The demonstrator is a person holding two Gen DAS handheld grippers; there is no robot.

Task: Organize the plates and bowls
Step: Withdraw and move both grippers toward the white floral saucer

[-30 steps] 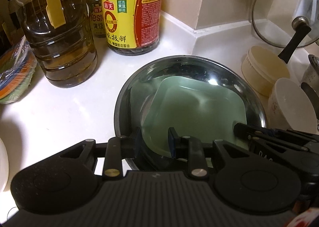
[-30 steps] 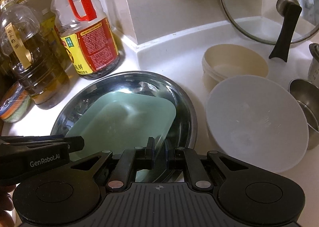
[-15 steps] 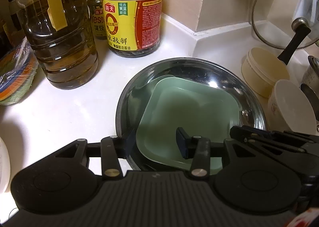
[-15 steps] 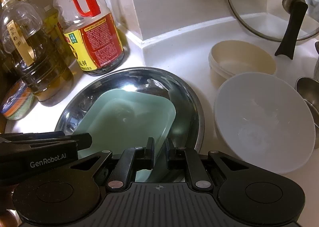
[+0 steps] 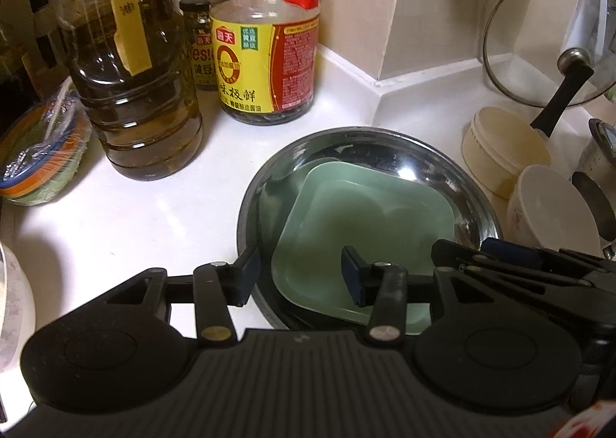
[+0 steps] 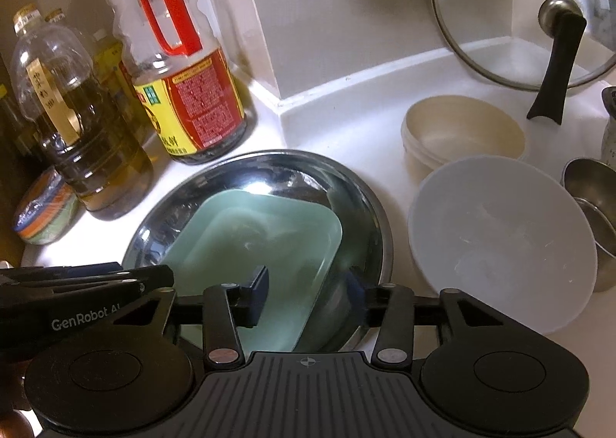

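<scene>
Pale green melamine is seen first in the left wrist view: the green square plate lies inside the steel pan on the white counter, close to the counter's near edge. The left gripper is held with its jaws apart, straddling the pan's near-left rim, with one finger outside the rim and the other over the plate's near edge. The plate is thus placed straight ahead of it and a little to the right.

In the right wrist view the same plate is found directly ahead, and the right gripper is spread wide across the plate's near-right corner, nothing being clamped. One pad is shown above the plate; the other is blurred and probably sits against the pan's inner wall. The white bowl is stood just beside the pan, toward the counter's right end. Both grippers are judged about equally near the plate.
</scene>
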